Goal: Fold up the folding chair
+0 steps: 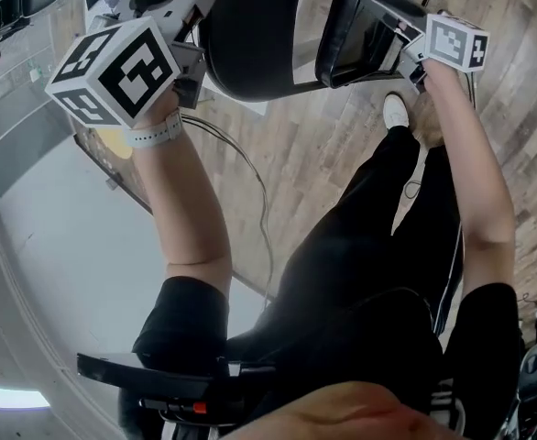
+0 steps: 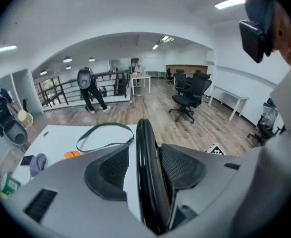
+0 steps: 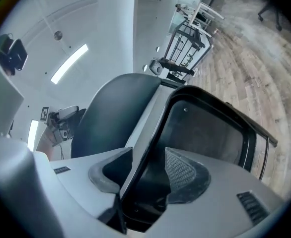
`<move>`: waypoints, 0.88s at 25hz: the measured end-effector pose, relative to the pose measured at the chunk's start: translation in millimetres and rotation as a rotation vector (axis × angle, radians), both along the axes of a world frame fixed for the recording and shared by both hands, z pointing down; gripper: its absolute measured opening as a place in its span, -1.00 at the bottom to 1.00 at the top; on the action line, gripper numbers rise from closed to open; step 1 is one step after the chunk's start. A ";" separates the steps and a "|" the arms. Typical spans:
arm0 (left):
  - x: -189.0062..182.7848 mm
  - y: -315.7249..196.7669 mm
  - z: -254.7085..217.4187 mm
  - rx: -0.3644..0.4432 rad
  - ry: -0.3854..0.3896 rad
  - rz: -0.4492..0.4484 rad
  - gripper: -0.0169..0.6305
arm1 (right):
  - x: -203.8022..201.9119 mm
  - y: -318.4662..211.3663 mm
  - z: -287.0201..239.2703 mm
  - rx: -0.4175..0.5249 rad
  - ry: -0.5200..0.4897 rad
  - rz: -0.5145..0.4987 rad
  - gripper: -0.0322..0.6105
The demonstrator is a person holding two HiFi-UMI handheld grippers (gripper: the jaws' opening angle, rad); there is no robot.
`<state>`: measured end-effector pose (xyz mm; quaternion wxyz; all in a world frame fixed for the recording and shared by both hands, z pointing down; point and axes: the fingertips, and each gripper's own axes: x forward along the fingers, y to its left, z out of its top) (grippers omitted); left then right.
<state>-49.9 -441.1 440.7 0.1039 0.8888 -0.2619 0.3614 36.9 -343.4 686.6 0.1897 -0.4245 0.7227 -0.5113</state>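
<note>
The black folding chair (image 1: 250, 44) fills the top of the head view. Its rounded back panel and its framed seat panel (image 1: 346, 26) stand close side by side. My left gripper (image 1: 193, 12) reaches the back panel from the left. In the left gripper view the panel's glossy black rim (image 2: 141, 133) runs between the pads of that gripper (image 2: 144, 158), with a light gap on the left side. My right gripper (image 1: 383, 18) comes at the seat panel from the right. In the right gripper view the chair frame (image 3: 150, 128) stands between that gripper's (image 3: 145, 170) parted pads.
A white table (image 2: 56, 143) under the left gripper bears a black strap (image 2: 103, 132) and an orange item (image 2: 71, 154). Wood floor (image 1: 323, 154) lies below, with a cable (image 1: 255, 186) and my white shoe (image 1: 395, 110). Office chairs (image 2: 190, 95) and a person (image 2: 88, 88) stand farther off.
</note>
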 end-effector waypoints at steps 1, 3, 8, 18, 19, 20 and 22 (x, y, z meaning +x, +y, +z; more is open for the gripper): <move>-3.1 5.6 -10.4 0.044 0.027 -0.005 -0.34 | 7.0 6.5 -6.1 0.018 0.034 0.012 -0.33; -7.5 24.6 -28.2 0.101 0.099 -0.009 -0.35 | 19.0 21.2 -22.6 0.074 0.109 0.034 -0.33; -7.9 96.4 -43.8 0.113 0.294 -0.002 -0.35 | 32.9 61.3 -115.7 0.347 0.382 0.025 -0.33; 12.9 253.9 -89.0 0.028 0.557 0.064 -0.35 | 3.2 183.9 -293.0 0.613 0.644 -0.074 -0.34; 17.4 264.9 -99.2 0.016 0.593 0.066 -0.39 | 0.8 194.5 -308.8 0.634 0.659 -0.090 -0.37; 20.9 275.1 -110.0 0.015 0.623 0.072 -0.49 | -1.4 204.6 -324.0 0.654 0.665 -0.104 -0.47; 23.8 295.4 -130.2 0.036 0.655 0.088 -0.68 | -6.3 225.2 -351.8 0.675 0.642 -0.116 -0.60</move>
